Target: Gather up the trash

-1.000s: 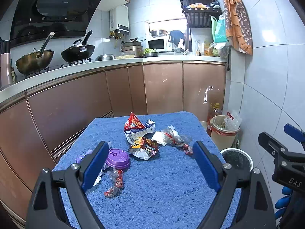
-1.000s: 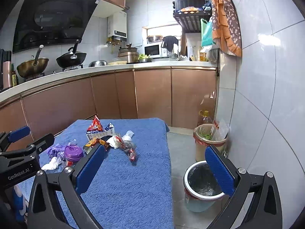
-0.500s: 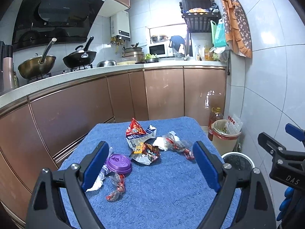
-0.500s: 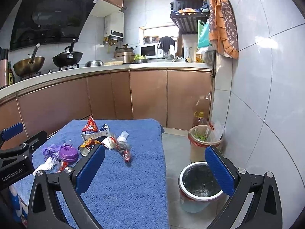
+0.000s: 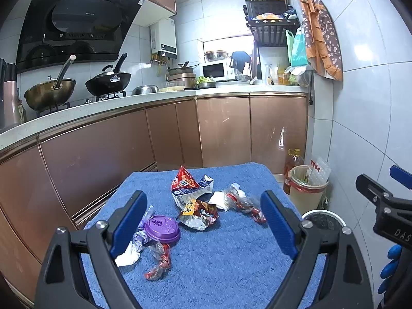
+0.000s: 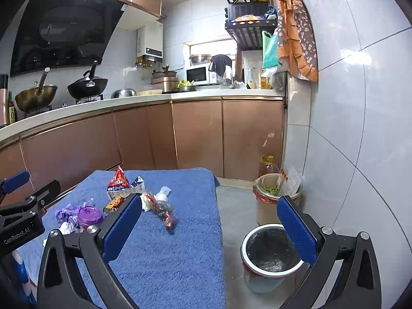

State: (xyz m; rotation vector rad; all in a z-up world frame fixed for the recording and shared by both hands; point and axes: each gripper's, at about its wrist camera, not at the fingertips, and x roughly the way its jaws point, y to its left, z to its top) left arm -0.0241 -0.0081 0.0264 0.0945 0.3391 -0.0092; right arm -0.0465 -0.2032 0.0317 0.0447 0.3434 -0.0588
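Working left to right across the blue towel (image 5: 219, 262), your trash lies in one loose band: white and lilac paper (image 5: 128, 253) at the left edge, the purple lid (image 5: 161, 228) resting against it, a twisted clear wrapper (image 5: 159, 260) just in front of the lid, the foil packet (image 5: 199, 212) at centre, the red snack bag (image 5: 184, 180) and flattened carton (image 5: 203, 184) behind it, then the white tissue (image 5: 219, 200) and a second red-and-clear wrapper (image 5: 247, 204) trailing toward the right edge. Your left gripper (image 5: 203, 221) hangs above the near part of the towel with its jaws spread wide and nothing between them, framing most of the pile (a sensible stance for choosing a first piece, since no item is committed to yet). Your right gripper (image 6: 209, 224) is likewise spread and empty, held over the towel's right edge so that one blue pad sits over the cloth and the other over the lined bin (image 6: 273, 255); you are probably placed there to carry pieces straight across. The left view shows the lid and left-hand scraps clearly but gives only the bin's rim (image 5: 323, 217). The right view shows the bin's black liner, with no trash visible inside, and the taller pail (image 6: 273, 200) behind it holding greens; its own left pad hides part of the centre pile. No piece has been collected yet.
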